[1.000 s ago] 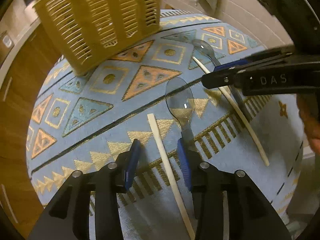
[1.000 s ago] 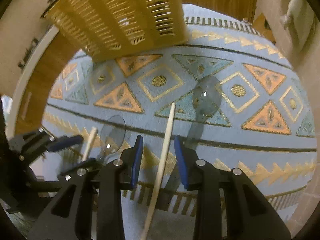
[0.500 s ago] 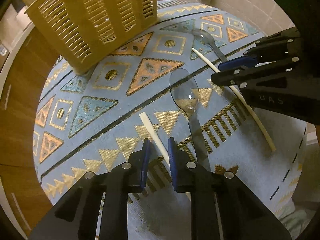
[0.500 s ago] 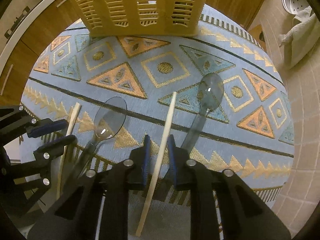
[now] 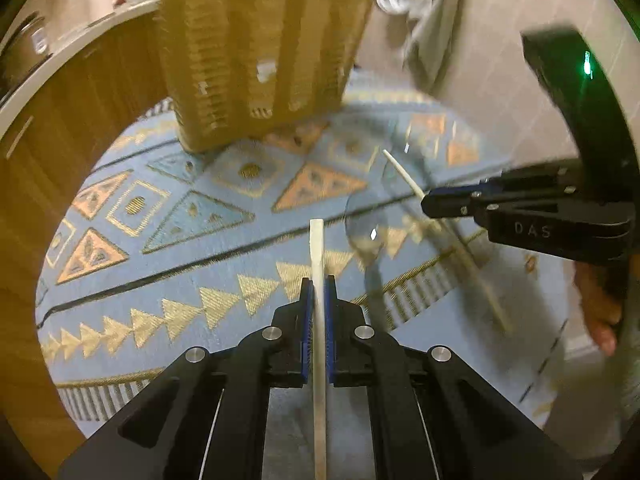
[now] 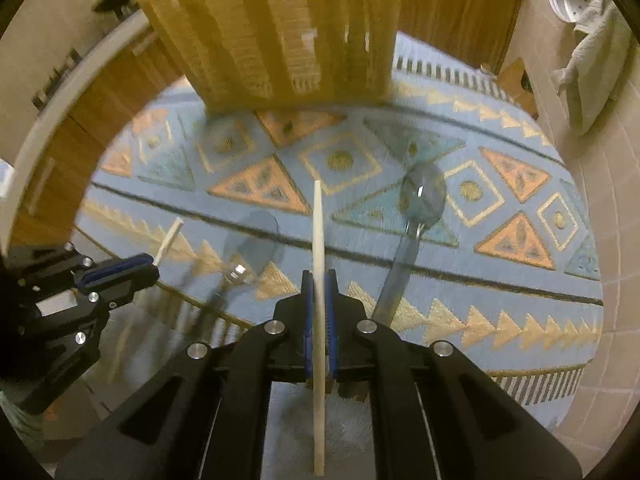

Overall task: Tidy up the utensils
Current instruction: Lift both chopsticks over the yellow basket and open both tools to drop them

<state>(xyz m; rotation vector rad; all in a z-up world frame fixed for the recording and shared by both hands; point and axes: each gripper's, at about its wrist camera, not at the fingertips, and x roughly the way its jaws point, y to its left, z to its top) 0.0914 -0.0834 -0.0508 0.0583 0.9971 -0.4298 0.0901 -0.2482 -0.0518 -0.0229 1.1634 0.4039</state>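
Your left gripper is clamping one pale chopstick between its blue pads, the stick running straight down the middle of the jaws and poking out ahead over the patterned blue rug. Your right gripper is doing the same with the second chopstick — jaws pressed tight against it, its tip pointing toward the basket.

That yellow slatted basket is standing upright at the far edge of the rug, well ahead of both grippers; from the left wrist view it is showing as basket, blurred.

Two clear plastic spoons are lying on the rug. The left spoon is sitting between your two grippers, smeared by blur, and the right spoon is resting just to the right of the right gripper, bowl toward the basket and handle toward you. Neither spoon is touching a gripper.

From the right wrist view your left gripper is sitting low at the left, its chopstick tip sticking out past the pads. Wooden cabinets are standing behind the rug, and a towel is hanging at the right — over the tiled floor.
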